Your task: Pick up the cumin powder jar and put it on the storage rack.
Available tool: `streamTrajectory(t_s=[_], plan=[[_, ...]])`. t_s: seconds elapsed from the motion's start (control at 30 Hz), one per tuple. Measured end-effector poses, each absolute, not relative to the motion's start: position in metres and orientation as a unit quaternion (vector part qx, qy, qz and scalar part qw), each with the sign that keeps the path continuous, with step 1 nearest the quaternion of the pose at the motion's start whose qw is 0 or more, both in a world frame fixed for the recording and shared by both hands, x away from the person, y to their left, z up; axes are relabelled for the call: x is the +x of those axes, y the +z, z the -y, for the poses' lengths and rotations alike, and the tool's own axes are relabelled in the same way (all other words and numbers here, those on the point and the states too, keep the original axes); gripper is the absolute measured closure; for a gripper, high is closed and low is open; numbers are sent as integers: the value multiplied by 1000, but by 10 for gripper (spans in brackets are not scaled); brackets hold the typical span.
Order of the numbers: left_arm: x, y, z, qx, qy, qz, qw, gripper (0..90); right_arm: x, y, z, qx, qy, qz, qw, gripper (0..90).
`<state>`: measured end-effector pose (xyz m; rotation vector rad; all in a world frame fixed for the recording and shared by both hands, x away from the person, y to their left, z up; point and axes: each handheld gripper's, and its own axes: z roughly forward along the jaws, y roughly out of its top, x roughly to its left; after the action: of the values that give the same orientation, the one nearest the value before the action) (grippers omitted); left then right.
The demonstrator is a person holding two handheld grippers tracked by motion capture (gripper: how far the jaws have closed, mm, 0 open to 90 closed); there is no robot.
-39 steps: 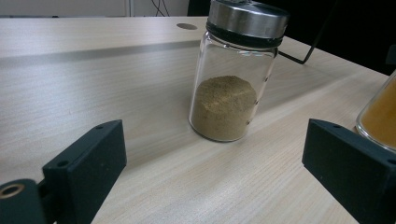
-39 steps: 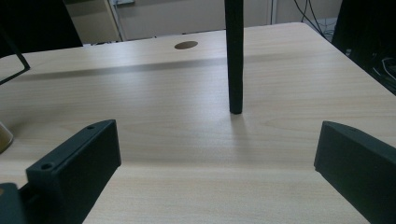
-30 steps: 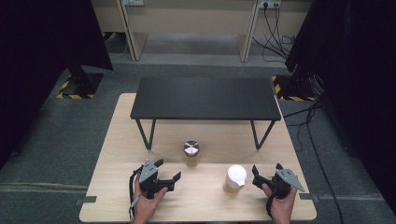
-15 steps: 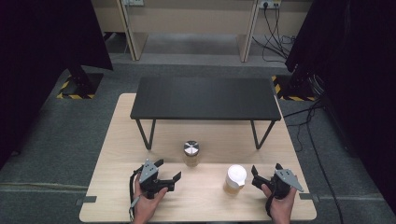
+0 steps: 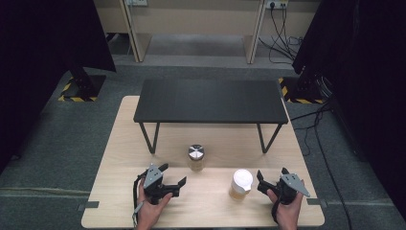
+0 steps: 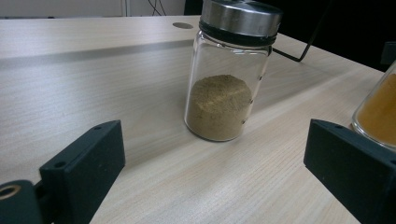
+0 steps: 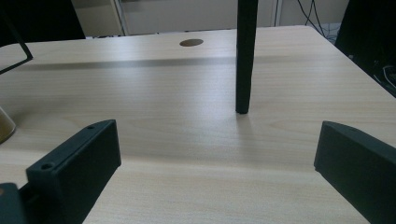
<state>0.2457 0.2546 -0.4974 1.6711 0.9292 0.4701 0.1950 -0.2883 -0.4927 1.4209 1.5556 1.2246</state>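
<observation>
A glass jar with a metal lid [image 5: 196,157] holds greenish-brown powder and stands on the wooden table [image 5: 215,211], just in front of a low black shelf. In the left gripper view this jar [image 6: 224,93] is upright straight ahead, beyond the jaws. A white-lidded jar [image 5: 241,184] of orange powder stands to its right, and its edge [image 6: 378,112] shows beside the right jaw. My left gripper [image 5: 173,175] [image 6: 215,144] is open and empty, a little short of the metal-lidded jar. My right gripper [image 5: 272,173] [image 7: 219,144] is open and empty, just right of the white-lidded jar.
The low black shelf [image 5: 210,100] stands on thin black legs across the back half of the table; one leg [image 7: 246,56] rises straight ahead of my right gripper. A round cable hole [image 7: 191,42] is in the tabletop behind it. Grey carpet surrounds the table.
</observation>
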Motion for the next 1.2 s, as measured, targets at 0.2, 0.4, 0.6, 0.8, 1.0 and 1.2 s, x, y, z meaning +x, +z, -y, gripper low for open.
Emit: streamTrajectory(t_s=[0.2, 0.4, 0.6, 0.8, 1.0, 1.2], plan=[[248, -499, -252, 712, 206, -377, 555, 30, 195, -493, 288, 547, 472, -600, 344, 5], [256, -496, -241, 726, 224, -343, 552, 16, 194, -493, 288, 546, 473, -600, 344, 4], [269, -494, -222, 745, 239, -321, 534, 12, 193, -493, 289, 547, 476, -598, 342, 5], [276, -492, -211, 748, 245, -331, 520, 19, 193, -493, 289, 547, 476, -598, 342, 4], [286, -490, -202, 750, 241, -335, 517, 18, 193, -494, 289, 545, 477, -599, 342, 4], [294, -489, -193, 754, 238, -331, 515, 19, 193, -494, 288, 544, 477, -600, 341, 4]])
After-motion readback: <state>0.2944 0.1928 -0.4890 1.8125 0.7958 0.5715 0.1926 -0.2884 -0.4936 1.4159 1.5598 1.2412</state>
